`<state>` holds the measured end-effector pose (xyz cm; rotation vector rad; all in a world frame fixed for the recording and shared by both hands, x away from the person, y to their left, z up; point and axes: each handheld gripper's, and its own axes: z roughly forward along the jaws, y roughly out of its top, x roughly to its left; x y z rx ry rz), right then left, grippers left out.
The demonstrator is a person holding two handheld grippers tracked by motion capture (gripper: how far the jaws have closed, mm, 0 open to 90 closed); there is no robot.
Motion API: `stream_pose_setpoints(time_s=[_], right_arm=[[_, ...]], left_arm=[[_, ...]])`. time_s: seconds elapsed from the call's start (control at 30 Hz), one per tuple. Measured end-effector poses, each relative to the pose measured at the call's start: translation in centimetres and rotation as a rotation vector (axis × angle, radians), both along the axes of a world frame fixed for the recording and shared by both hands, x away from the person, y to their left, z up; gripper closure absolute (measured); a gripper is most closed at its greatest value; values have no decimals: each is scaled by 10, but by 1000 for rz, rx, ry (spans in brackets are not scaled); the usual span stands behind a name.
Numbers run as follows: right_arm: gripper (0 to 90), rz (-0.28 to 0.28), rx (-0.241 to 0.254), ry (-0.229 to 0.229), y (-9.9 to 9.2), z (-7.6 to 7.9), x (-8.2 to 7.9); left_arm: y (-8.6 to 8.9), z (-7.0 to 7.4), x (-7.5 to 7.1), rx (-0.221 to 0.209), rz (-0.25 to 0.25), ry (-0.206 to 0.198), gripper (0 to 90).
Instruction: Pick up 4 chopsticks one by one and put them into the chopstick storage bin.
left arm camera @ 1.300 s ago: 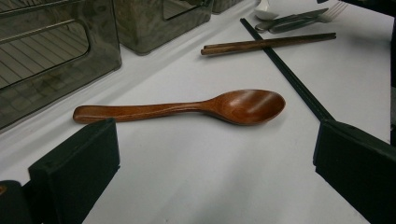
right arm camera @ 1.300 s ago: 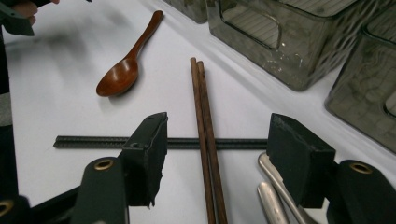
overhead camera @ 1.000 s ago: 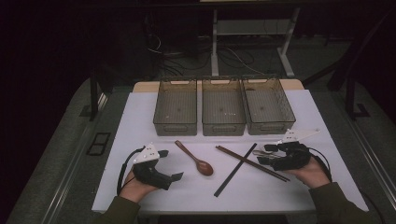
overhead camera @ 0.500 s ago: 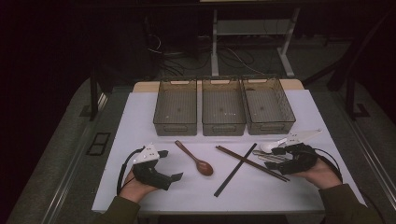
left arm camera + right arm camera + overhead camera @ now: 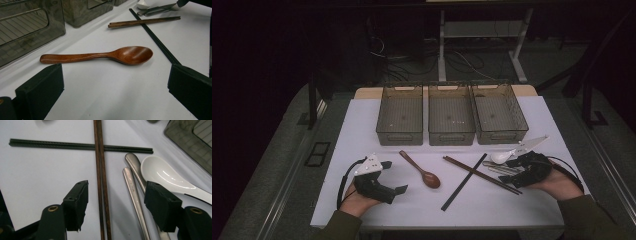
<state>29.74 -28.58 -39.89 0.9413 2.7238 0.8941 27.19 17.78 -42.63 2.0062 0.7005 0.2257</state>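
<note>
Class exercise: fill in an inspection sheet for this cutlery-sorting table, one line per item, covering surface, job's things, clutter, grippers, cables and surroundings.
Surface: white table top, flat.
Job's things: brown chopsticks crossing black chopsticks; metal handles and white spoon beside them; wooden spoon lying apart; three empty bins in a row.
Clutter: nothing seen.
Grippers: left hand-held gripper open, facing the wooden spoon; right hand-held gripper open astride the brown chopsticks, pads not pressing.
Cables: one trailing from the left gripper.
Surroundings: dark floor, desk frame behind.
</note>
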Motion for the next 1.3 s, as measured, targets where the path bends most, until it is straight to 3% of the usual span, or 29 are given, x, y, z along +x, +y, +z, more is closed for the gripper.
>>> stream_pose_setpoints(time_s=[0.33,0.5,0.9,1.3], right_arm=[[419,31,-95,50,10,1,3],[496,72,-174,76,17,0,5],[707,150,-286,130,35,-5,15],[787,170,-347,167,45,-12,22]], left_arm=[[-1,0,-1,0,-2,1,0],[0,0,-1,-1,0,1,0],[-1,-1,0,0,-2,1,0],[-1,-1,0,1,-2,1,0]])
